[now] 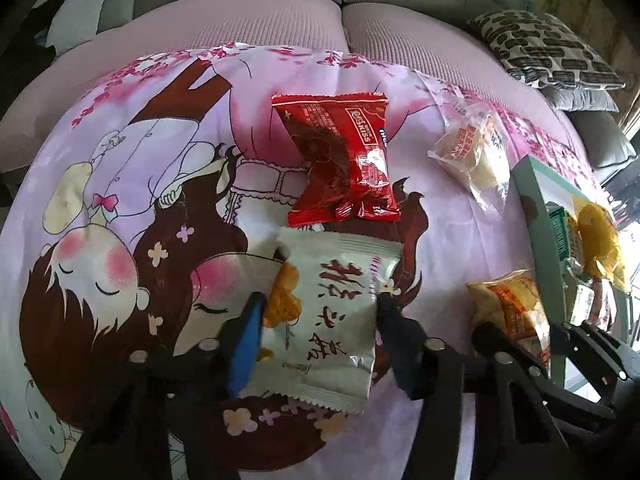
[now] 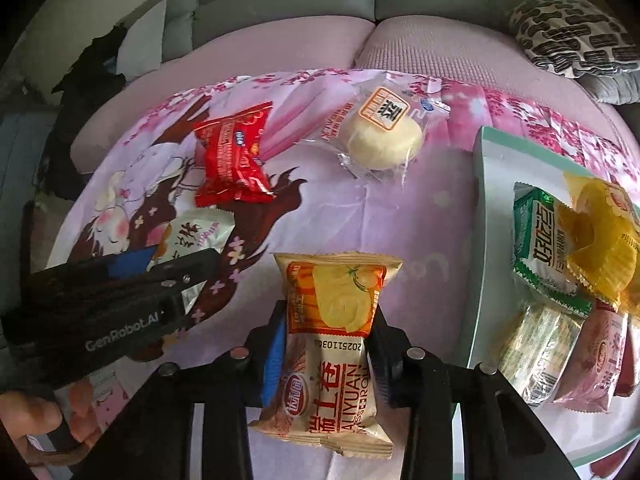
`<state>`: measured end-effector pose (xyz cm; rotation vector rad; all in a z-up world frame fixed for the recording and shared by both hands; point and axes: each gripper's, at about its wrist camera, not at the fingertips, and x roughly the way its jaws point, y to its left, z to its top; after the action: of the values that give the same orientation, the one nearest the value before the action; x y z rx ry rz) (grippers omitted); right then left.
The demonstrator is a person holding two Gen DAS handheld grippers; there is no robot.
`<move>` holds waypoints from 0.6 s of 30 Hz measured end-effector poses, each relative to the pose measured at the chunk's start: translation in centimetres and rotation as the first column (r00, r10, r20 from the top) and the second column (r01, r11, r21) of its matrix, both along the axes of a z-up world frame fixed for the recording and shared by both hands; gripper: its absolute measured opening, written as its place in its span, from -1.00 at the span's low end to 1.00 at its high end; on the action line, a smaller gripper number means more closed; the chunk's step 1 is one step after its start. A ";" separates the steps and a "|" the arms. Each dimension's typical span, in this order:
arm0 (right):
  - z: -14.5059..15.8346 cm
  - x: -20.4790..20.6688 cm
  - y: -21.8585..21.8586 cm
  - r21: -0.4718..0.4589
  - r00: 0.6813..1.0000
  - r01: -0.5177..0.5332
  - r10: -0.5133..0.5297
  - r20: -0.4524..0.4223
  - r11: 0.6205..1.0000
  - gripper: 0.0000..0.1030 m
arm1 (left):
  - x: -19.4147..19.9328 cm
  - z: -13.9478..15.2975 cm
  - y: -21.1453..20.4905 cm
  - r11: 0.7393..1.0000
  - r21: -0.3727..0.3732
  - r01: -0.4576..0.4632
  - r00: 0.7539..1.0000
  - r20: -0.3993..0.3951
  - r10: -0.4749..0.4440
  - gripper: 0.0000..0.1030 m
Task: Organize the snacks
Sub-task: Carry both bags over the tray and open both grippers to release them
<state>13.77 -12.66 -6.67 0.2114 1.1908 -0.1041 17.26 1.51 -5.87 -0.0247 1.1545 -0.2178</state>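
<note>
Both tools are pressing on snack packs that lie on the pink cartoon cloth (image 1: 120,184) over the sofa seat (image 1: 280,24). Left tool (image 1: 320,312) has its pads squeezed on the sides of the white snack pack (image 1: 332,320). Right tool (image 2: 330,340) has its pads squeezed on the middle of the orange bread pack (image 2: 332,340). These packs look light, puffy and crinkly, so I think they could slip or crush. Holding them across the middle, not by the thin sealed ends, seems best. A red pack (image 1: 344,160) and a clear bun pack (image 2: 380,136) lie farther back. The green tray (image 2: 486,208) on the right holds more snacks, but its far side is cut off, so I cannot tell how full it is.
</note>
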 end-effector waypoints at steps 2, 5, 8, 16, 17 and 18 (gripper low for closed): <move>0.4 -0.2 0.2 0.011 1.000 -0.004 0.004 0.011 1.000 -0.24 | -0.3 0.2 0.2 1.000 -0.007 -0.007 1.000 -0.001 0.007 0.04; 1.5 -0.7 0.4 0.016 0.999 -0.009 0.008 0.033 1.000 -0.24 | -1.0 1.0 0.5 1.000 -0.021 -0.019 1.000 0.010 0.020 0.04; 2.9 -1.5 0.0 0.021 0.999 -0.003 0.002 0.053 1.000 -0.24 | -2.1 2.5 0.7 0.999 -0.032 -0.035 0.999 0.032 0.036 0.04; 6.1 -4.4 -2.6 0.030 0.994 0.045 -0.048 0.102 0.999 -0.24 | -4.6 7.2 -2.4 0.998 -0.063 0.009 0.995 0.098 -0.003 0.04; 6.7 -5.0 -3.3 0.030 0.992 0.059 -0.062 0.110 0.998 -0.24 | -4.8 7.7 -2.9 0.998 -0.064 0.021 0.994 0.105 -0.014 0.04; 7.1 -5.4 -3.9 0.028 0.990 0.072 -0.075 0.116 0.997 -0.24 | -5.2 8.3 -3.7 0.997 -0.066 0.037 0.993 0.115 -0.029 0.04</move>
<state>8.42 -16.57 0.40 0.2792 1.0686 -0.1401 12.10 -2.18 2.45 -0.0524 1.0344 -0.2845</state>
